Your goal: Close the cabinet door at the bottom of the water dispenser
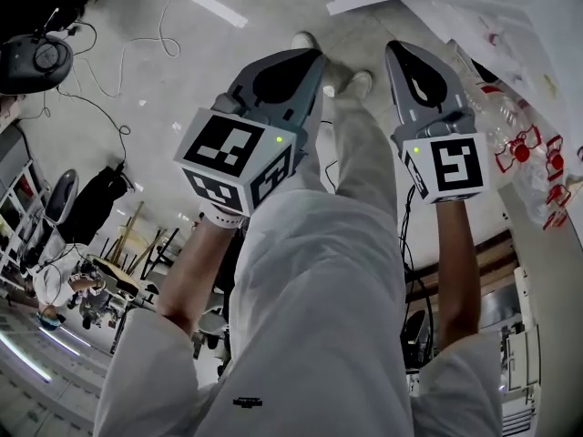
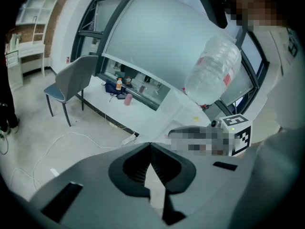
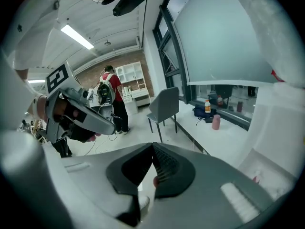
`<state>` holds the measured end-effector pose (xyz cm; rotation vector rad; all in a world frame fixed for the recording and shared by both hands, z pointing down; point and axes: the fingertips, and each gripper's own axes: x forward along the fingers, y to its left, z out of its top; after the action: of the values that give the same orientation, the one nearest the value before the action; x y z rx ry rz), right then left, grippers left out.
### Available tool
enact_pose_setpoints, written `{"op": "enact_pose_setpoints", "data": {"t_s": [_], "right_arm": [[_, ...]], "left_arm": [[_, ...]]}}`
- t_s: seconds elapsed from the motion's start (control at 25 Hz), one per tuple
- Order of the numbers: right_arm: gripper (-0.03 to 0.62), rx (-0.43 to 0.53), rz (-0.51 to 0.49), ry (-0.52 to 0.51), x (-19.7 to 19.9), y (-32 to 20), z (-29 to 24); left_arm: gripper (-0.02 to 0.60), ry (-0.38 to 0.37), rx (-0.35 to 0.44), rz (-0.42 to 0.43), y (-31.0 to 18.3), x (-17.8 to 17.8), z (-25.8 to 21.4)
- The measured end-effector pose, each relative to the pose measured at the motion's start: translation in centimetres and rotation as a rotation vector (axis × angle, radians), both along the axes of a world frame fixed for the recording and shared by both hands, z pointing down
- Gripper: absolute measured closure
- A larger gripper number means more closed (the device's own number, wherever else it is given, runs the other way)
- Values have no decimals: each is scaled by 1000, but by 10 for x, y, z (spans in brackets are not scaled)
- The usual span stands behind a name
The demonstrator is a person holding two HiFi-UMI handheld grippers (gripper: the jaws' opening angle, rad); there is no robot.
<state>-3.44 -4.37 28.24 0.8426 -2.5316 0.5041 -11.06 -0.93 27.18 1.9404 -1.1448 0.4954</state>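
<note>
From my end the dispenser (image 2: 183, 118) stands white, off to the right of both grippers, with its bottle (image 2: 212, 70) tilted neck-down on top. The cabinet door at its foot I cannot pick out in any view (the head view is mostly white-clad legs (image 1: 319, 271)). A grey chair (image 2: 71, 82) sits well apart, by the window. The left gripper (image 2: 150, 146) has its jaws pressed together on nothing. The right gripper (image 3: 152, 146) is the same, tips meeting, empty.

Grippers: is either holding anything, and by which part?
Nothing is held. The left gripper and right gripper both have their jaw tips closed together, with nothing between them.
</note>
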Motion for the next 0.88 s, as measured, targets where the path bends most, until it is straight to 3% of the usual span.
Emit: {"op": "enact_pose_setpoints", "data": {"t_s": [0.16, 0.64, 0.88], "right_arm": [[563, -34, 1, -6, -18, -9, 20], [540, -83, 5, 31, -26, -44, 97], [491, -121, -16, 77, -37, -45, 142]], "left_arm": [[575, 10, -20, -15, -12, -9, 30], [575, 9, -69, -48, -41, -24, 102], [575, -4, -100, -60, -50, -40, 134]]}}
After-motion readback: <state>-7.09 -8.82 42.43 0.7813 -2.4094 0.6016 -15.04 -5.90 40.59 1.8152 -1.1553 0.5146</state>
